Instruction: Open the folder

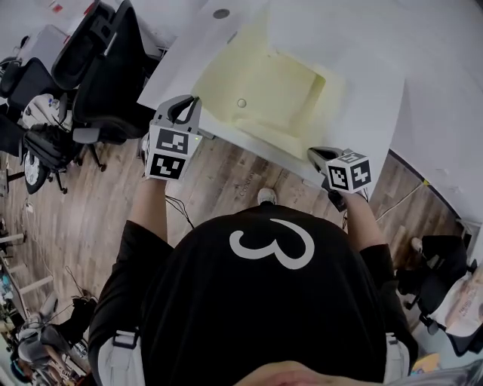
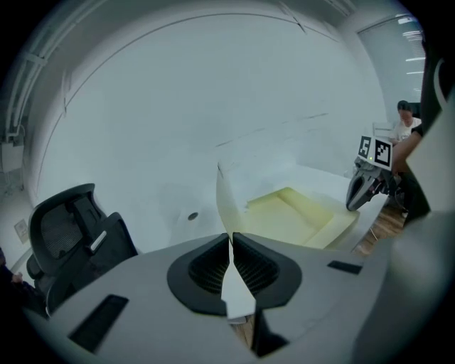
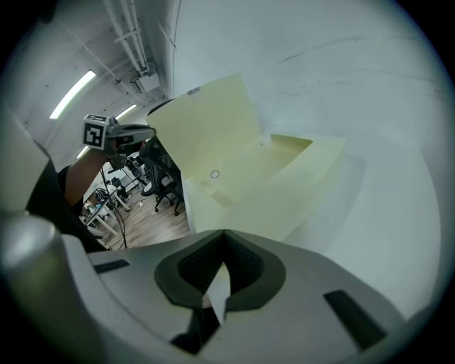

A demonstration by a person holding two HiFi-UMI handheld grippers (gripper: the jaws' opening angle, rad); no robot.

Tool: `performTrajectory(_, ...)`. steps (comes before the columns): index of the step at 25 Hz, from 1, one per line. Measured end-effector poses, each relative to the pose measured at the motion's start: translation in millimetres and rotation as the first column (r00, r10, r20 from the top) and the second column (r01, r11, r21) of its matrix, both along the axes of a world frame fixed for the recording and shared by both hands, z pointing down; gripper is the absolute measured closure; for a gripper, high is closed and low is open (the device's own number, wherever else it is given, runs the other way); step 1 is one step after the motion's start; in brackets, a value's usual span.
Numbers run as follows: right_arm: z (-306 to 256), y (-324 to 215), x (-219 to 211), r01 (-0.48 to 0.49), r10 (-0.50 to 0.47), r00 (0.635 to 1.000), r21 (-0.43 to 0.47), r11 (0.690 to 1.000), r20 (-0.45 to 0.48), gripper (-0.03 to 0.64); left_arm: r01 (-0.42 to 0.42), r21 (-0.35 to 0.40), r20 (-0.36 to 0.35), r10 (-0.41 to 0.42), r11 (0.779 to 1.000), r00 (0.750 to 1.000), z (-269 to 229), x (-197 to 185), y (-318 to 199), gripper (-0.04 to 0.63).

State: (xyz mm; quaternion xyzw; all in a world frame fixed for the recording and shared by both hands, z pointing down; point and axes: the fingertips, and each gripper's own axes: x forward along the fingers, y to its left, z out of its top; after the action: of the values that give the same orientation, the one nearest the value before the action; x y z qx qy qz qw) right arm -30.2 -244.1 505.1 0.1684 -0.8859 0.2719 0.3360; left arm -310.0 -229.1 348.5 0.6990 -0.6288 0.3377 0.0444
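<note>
Yellow paper folder on white tabletop: our left gripper pinches the cover shut, apparently to lift it; right gripper clamps the near edge, likely as anchor.

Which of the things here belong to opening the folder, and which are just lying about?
Belonging to the job:
folder
raised cover, pinched by the left gripper
right gripper, shut on the folder too

Just lying about:
office chairs beside the table
cable hole in the table

Folder on tbl, chairs L.
</note>
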Motion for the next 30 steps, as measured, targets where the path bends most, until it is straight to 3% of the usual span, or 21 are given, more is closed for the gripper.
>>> performTrajectory(6, 0.8, 2.8, 0.6, 0.002, -0.002, 1.000, -0.023, 1.000, 0.027, 0.594, 0.092, -0.028, -0.105, -0.095, 0.995, 0.990, 10.8, -30.4, -1.9, 0.571)
performTrajectory(15, -1.0, 1.7, -6.9, -0.064, 0.064, 0.998, -0.011, 0.998, 0.026, 0.594, 0.144, -0.052, -0.168, -0.151, 0.988, 0.974, 29.8, -75.5, -14.4, 0.571)
performTrajectory(21, 0.4, 1.2, -7.1, -0.113, 0.113, 0.993, 0.007, 0.994, -0.024, 0.594, 0.116, -0.096, -0.244, -0.136, 0.989, 0.960, 47.0, -99.3, -19.4, 0.571)
performTrajectory(30, -0.3, 1.7, -5.3, -0.326, 0.328, 0.941, 0.031, 0.945, -0.088, 0.594, 0.065, -0.142, -0.326, -0.108, 0.988, 0.939, 78.9, -134.4, -28.9, 0.561)
